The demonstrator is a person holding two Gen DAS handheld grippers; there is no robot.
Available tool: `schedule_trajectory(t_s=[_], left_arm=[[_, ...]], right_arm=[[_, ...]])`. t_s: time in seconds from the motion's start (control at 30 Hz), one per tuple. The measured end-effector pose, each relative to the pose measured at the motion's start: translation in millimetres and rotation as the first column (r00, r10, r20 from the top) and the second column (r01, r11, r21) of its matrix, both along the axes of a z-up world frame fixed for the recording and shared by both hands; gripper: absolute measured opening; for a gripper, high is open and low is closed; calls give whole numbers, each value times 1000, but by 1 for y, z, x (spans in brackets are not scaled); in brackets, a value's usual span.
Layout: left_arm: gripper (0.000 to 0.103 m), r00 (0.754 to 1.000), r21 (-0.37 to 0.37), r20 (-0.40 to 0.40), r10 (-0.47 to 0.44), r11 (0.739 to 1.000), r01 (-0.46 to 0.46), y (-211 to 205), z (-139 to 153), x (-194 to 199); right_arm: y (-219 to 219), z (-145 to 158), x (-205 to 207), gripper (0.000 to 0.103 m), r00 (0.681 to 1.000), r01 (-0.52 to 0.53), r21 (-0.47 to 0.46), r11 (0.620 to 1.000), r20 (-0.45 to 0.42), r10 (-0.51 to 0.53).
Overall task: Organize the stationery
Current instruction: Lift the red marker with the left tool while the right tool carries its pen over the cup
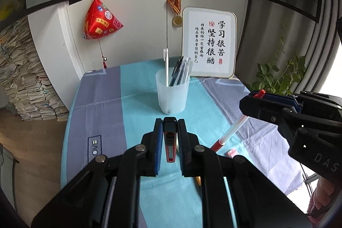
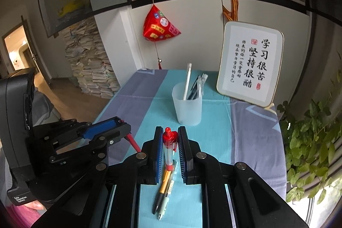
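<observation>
Left tool pitched down over the counter, jaws pinched on a red-black utility knife. Right tool alongside at matching tilt — clamped on a red-capped pen. Both tools side by side, close but not touching.

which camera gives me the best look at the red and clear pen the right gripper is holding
The right wrist view: the red and clear pen stands centred between the right gripper, cap and barrel sharp. The left wrist view shows the same pen only from the side, slanting below that gripper, its middle hidden.
</observation>
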State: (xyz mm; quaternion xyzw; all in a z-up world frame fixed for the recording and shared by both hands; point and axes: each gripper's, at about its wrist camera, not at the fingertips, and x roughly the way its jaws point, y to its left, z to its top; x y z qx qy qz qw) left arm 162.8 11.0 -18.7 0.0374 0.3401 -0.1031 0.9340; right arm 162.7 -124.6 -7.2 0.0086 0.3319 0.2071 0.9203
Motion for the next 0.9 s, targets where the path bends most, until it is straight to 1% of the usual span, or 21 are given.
schedule_trajectory(t_s=[0.2, 0.43, 0.57, 0.73, 0.9], left_arm=[[12, 1000, -22, 24, 3, 1000, -3, 5, 17, 15], [12, 998, -36, 61, 12, 999, -10, 9, 42, 41], [12, 997, -33, 83, 6, 999, -3, 5, 55, 59], [12, 996, -36, 88, -4, 999, 7, -1, 60, 85], [12, 997, -47, 77, -9, 999, 13, -6, 58, 108]], right_arm=[[0, 15, 17, 15, 1000, 9, 37, 999, 19, -9], [4, 36, 44, 15, 998, 26, 41, 999, 57, -28], [7, 46, 63, 15, 995, 48, 43, 998, 80, -52], [9, 49, 89, 15, 995, 62, 50, 997, 80, -66], [7, 44, 113, 15, 994, 76, 57, 995, 74, -81]])
